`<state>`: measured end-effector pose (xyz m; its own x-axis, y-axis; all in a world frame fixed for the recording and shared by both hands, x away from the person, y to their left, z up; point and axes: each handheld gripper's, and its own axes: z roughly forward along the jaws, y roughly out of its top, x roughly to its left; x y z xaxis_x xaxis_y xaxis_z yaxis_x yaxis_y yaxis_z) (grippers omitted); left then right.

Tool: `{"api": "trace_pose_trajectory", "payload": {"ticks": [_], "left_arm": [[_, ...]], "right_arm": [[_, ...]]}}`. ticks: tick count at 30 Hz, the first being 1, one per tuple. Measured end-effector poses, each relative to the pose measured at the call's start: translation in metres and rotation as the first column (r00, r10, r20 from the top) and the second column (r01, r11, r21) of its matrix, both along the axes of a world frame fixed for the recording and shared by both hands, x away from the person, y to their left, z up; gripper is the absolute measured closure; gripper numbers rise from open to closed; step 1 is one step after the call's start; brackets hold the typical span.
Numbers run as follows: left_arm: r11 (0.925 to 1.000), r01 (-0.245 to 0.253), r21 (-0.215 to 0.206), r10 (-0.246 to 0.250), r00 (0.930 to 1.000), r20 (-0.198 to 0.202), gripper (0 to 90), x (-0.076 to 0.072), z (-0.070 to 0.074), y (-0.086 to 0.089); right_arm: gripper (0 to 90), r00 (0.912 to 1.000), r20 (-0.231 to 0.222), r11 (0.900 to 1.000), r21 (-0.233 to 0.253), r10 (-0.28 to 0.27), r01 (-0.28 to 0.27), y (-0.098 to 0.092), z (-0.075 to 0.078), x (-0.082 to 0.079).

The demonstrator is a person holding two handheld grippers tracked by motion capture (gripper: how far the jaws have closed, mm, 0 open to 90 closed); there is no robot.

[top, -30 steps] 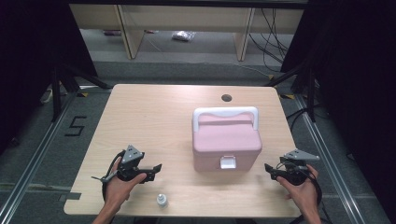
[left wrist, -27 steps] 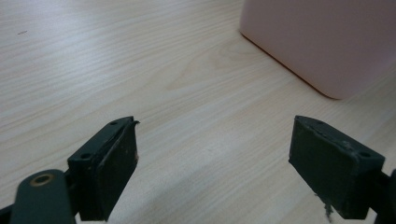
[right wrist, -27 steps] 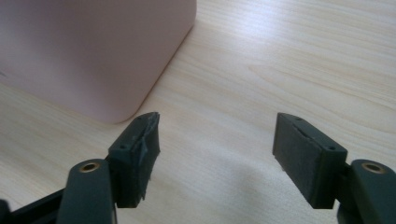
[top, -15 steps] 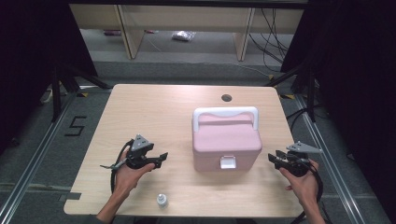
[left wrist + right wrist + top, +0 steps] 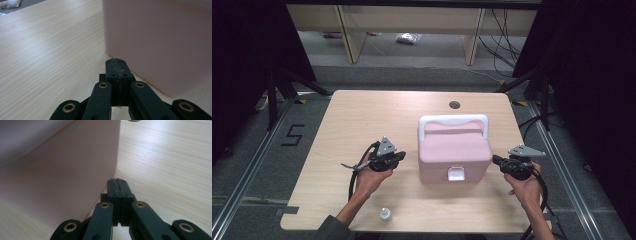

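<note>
A pink box [image 5: 455, 152] with a white handle and a white front latch stands on the wooden table [image 5: 372, 115], right of centre. My left gripper [image 5: 401, 156] is just left of the box, shut with nothing in it, tips pointing at the box's left wall. In the left gripper view its jaws [image 5: 117, 67] are pressed together close to the pink wall [image 5: 160, 37]. My right gripper [image 5: 496, 160] sits at the box's right side, also shut and holding nothing. The right gripper view has the closed tips [image 5: 117, 185] beside the pink wall [image 5: 57, 170].
A small white-capped bottle [image 5: 385, 215] stands near the table's front edge, beside the left forearm. A dark round hole [image 5: 454, 105] lies in the tabletop behind the box. Shelving and cables stand on the floor beyond the table.
Both grippers have moved inward toward the pink box, the left one travelling right and slightly forward, the right one left. The box has stayed put.
</note>
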<state>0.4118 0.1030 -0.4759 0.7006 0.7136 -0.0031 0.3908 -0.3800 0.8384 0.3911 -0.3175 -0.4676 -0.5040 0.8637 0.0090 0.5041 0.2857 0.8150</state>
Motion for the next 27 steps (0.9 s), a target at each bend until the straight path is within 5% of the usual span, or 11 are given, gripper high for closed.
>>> {"api": "trace_pose_trajectory", "payload": {"ticks": [13,14,18,27], "left_arm": [[0.9995,0.027,-0.017,-0.028,0.9992,-0.030,89.9,0.011,-0.003,-0.019],[0.9986,0.027,-0.046,-0.028,0.9992,-0.027,89.8,0.011,-0.004,-0.021],[0.9983,0.055,-0.020,-0.055,0.9982,-0.023,89.7,0.010,-0.001,-0.024],[0.9985,0.052,-0.016,-0.052,0.9982,-0.028,89.8,0.008,0.000,-0.011]], "right_arm": [[90.0,0.9990,0.000,0.999,0.017,0.045,-0.045,0.017,0.001,0.004],[90.0,0.9991,-0.004,0.999,0.014,0.043,-0.043,0.018,0.002,0.004],[90.0,0.9988,-0.001,0.999,0.021,0.049,-0.049,0.017,0.002,0.004],[90.0,0.9978,-0.012,0.997,0.034,0.065,-0.064,0.030,0.002,-0.001]]}}
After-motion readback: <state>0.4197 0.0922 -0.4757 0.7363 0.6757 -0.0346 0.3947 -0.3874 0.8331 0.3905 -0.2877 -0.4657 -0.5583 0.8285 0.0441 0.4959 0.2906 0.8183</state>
